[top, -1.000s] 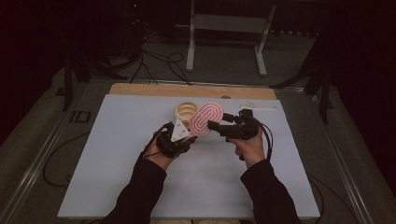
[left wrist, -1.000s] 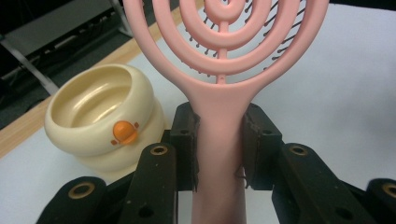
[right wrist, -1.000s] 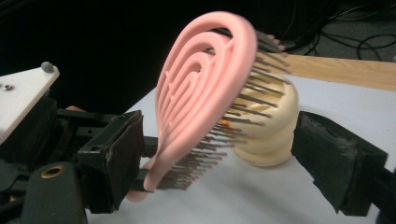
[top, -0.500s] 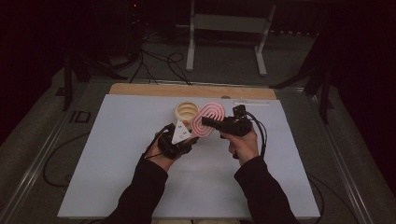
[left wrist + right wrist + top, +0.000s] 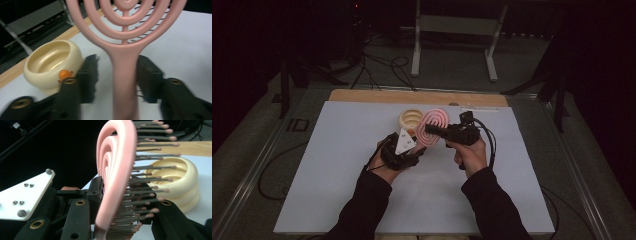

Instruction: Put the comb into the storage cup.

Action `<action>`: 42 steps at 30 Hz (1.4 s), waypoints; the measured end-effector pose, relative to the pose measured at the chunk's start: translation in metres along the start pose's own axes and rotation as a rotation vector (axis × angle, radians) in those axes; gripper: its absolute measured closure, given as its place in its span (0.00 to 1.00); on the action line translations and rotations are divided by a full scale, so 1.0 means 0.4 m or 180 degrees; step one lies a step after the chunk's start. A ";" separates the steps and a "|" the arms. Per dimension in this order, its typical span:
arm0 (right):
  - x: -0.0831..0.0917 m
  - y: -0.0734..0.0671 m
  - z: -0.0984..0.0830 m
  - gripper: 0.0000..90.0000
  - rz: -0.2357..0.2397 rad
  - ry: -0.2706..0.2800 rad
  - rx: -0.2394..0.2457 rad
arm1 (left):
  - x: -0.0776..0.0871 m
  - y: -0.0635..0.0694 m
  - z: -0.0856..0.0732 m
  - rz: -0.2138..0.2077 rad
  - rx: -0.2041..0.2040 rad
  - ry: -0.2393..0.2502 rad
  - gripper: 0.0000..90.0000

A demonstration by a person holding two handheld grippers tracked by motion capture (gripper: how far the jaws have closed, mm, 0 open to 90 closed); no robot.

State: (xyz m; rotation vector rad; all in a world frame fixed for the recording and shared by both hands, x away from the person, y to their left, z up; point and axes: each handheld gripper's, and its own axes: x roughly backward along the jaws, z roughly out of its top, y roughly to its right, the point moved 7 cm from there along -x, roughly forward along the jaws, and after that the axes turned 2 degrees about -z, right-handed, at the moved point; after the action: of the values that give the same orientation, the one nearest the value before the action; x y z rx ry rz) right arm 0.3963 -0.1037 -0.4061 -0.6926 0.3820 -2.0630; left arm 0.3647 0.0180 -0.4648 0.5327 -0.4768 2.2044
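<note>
A white table (image 5: 337, 175) carries the scene, a wooden strip (image 5: 412, 96) along its far edge. Near that edge sits a cream bowl (image 5: 411, 119), round and glossy, with ribbed sides and a small orange knob. Just beside it stands a pink hairbrush (image 5: 435, 126), its smooth plastic head made of concentric rings with thin grey pink-tipped bristles. The left gripper (image 5: 408, 148) has its black jaws spread on either side of the brush handle, with gaps showing. The right gripper (image 5: 430, 129) has its jaws open around the brush head, one each side.
</note>
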 end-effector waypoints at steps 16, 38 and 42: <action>-0.008 -0.010 0.017 0.71 -0.0020 0.0064 0.0028 | 0.097 -0.073 -0.084 0.0366 0.0495 0.0087 0.02; -0.014 -0.006 0.071 0.71 -0.0052 0.0210 0.0022 | 0.253 -0.163 -0.289 0.0649 0.1058 0.0223 0.00; -0.016 -0.001 0.080 0.71 -0.0061 0.0244 0.0011 | 0.266 -0.165 -0.308 0.0667 0.1090 0.0252 0.00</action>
State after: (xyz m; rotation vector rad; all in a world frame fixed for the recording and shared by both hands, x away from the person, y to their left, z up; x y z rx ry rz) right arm 0.4182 -0.0984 -0.3825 -0.6185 0.4166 -2.1125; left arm 0.3267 0.1853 -0.5028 0.5933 -0.1146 2.5169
